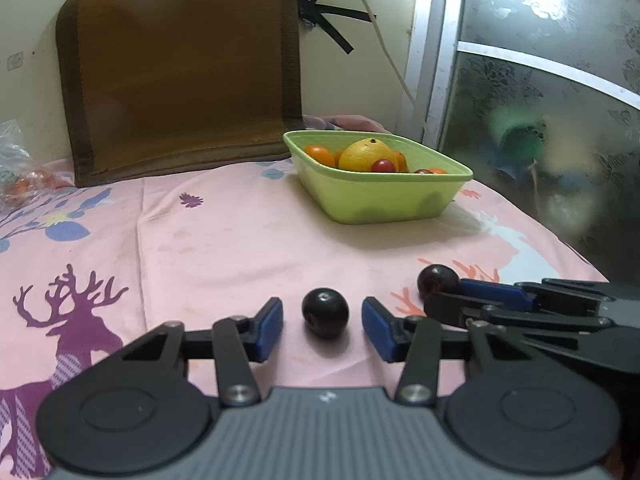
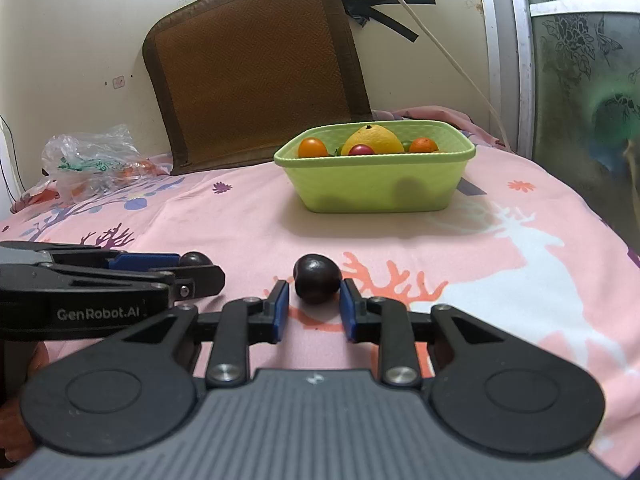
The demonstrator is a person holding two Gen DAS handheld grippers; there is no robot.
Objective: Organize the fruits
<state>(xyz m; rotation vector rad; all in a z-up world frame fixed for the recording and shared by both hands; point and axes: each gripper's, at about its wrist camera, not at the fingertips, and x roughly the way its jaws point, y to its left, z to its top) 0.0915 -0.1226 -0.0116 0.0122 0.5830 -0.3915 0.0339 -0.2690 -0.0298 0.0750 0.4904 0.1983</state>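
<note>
A dark plum [image 1: 325, 313] lies on the pink cloth [image 1: 224, 240] between the blue pads of the left gripper [image 1: 322, 328], level with the fingertips; the jaws stand apart, with cloth showing on both sides of the fruit, so neither pad touches it. A second plum [image 2: 317, 284], also dark, lies just to the right, at the very tips of the right gripper [image 2: 314, 308]: it sits mostly ahead of the pads, the right pad [image 2: 347, 312] appears to touch it or nearly so, and a narrow gap shows at the left pad. These jaws are parted too, a little narrower than the fruit's neighbour's, and are not clamped on it. In the left wrist view the second plum [image 1: 438, 280] shows at the end of the right gripper's fingers, which come in from the right edge. Farther back on the cloth, well apart from both plums, stands a green tub [image 2: 376, 184] holding a yellow fruit [image 2: 378, 140], small orange ones and a red one. Behind it a brown mat [image 2: 256, 68] leans on the wall, and a crumpled plastic bag [image 2: 92, 160] lies at the far left.
</note>
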